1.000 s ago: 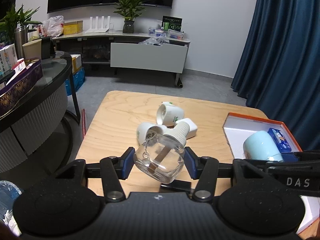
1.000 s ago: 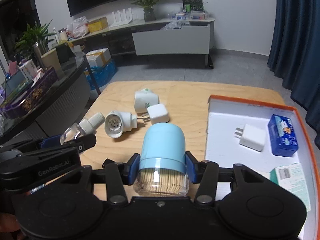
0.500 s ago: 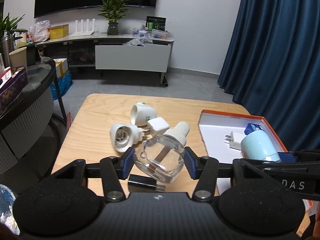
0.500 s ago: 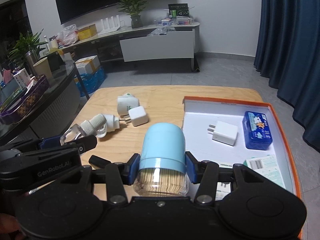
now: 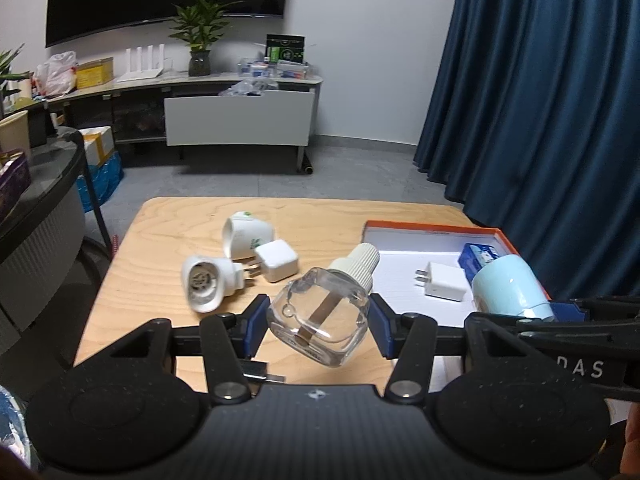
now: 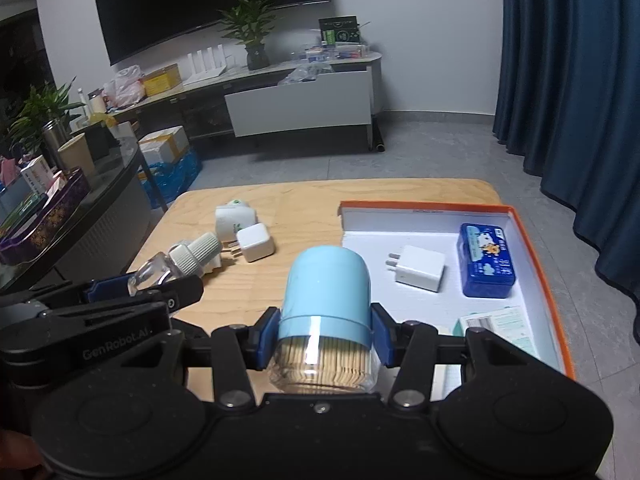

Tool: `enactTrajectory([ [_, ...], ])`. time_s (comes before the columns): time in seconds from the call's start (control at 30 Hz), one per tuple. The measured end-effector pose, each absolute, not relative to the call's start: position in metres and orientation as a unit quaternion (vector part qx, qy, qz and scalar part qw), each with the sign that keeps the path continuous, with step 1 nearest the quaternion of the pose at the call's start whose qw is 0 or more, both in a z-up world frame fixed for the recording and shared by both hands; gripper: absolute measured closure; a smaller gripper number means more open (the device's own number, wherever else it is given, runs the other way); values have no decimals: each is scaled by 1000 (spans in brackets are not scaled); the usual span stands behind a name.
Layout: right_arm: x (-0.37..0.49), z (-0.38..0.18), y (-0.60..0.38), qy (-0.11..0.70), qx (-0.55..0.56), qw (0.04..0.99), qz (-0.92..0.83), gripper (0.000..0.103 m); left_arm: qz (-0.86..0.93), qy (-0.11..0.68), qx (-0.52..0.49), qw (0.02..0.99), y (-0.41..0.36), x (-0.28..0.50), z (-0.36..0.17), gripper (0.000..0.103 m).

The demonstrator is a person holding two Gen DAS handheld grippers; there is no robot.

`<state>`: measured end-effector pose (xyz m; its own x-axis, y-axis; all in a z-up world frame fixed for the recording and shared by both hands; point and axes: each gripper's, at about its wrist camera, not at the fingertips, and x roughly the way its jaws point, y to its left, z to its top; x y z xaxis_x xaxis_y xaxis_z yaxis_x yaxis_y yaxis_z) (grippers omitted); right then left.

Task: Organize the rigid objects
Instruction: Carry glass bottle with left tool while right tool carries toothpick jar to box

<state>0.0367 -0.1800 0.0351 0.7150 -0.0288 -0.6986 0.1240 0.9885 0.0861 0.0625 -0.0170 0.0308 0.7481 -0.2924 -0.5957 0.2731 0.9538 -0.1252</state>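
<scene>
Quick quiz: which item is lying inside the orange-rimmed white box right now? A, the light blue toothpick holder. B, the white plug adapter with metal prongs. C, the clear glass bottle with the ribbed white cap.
B: the white plug adapter with metal prongs lies on the floor of the orange-rimmed white box, beside a blue tin; the other two are held in the tools.

Living room, wall television [image 6: 208, 4], low media console [image 6: 280, 96], potted plant [image 5: 200, 36]

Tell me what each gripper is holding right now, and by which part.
The left gripper holds a clear bottle by the sides of its glass body. The right gripper holds a toothpick jar across the rim of its blue cap.
</scene>
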Motion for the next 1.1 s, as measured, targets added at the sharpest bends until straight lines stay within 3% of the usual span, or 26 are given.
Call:
enactTrajectory([
  [1.1, 23, 43, -252, 361, 77, 921, -126, 44, -221, 325, 20, 919, -78, 67, 25, 50],
])
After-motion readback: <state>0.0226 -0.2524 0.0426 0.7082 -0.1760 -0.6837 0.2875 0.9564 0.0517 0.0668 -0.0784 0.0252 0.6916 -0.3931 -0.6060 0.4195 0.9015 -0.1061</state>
